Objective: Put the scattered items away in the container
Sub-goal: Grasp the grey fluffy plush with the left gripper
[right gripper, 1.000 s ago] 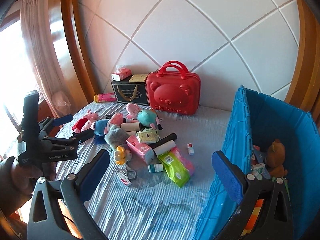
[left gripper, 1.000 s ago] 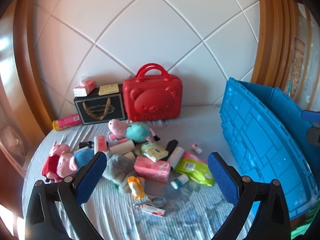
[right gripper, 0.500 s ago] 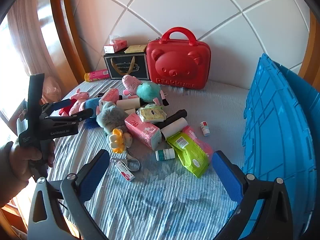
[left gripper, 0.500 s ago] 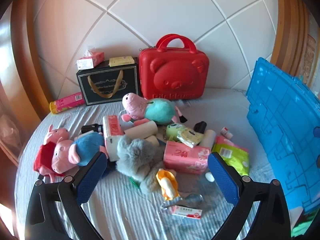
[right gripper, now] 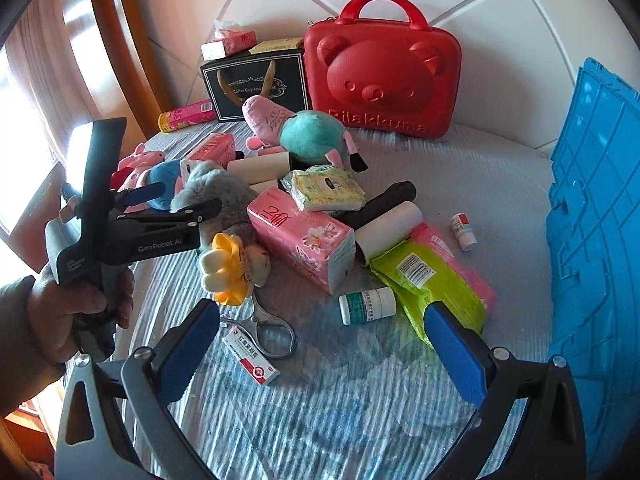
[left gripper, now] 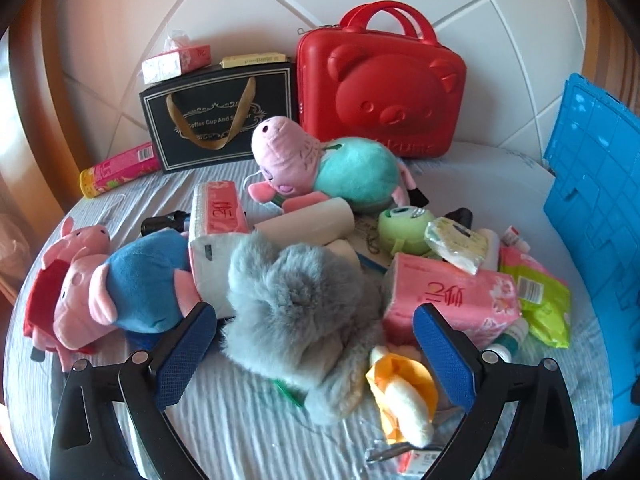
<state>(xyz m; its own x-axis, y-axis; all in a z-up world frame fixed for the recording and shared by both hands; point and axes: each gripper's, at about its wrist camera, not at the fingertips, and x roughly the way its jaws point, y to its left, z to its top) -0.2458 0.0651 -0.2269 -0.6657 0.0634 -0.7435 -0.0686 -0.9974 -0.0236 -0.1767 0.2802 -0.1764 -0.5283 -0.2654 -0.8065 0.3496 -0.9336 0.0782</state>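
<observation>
In the left wrist view, the left gripper [left gripper: 314,354] stands spread wide with nothing between its blue pads, and the grey plush toy [left gripper: 296,312] lies right in front of that gap, its fur hiding whatever head or face it has. A yellow flower plush [left gripper: 404,388] sits against the inner side of the right-hand pad, and a metal clip and a small red-and-white box below it are cut off by the gripper frame. The pink tissue pack [left gripper: 452,300] lies just behind that pad and covers most of a small bottle beside the green wipes pack [left gripper: 540,300]. The black gift bag [left gripper: 220,116] at the back reads "Coffee Cup And S...", the rest hidden by its handle; the red bear case [left gripper: 380,84] has raised letters half blocked by a teal pig plush [left gripper: 344,176]. Only a slab of the blue container [left gripper: 596,240] shows at the right edge. In the right wrist view, the right gripper [right gripper: 324,354] is likewise wide apart and empty, hovering over the striped bed cover [right gripper: 320,412]; the white medicine bottle [right gripper: 368,306] and a red-and-white medicine box [right gripper: 250,356] lie just beyond its pads, their print too small to read. Here the case reads "Rilakkuma". A hand [right gripper: 68,312] at the left holds the other gripper, marked "GenRobot.AI", its fingers reaching to the grey plush. The container wall fills the right edge, its inside out of sight.
</observation>
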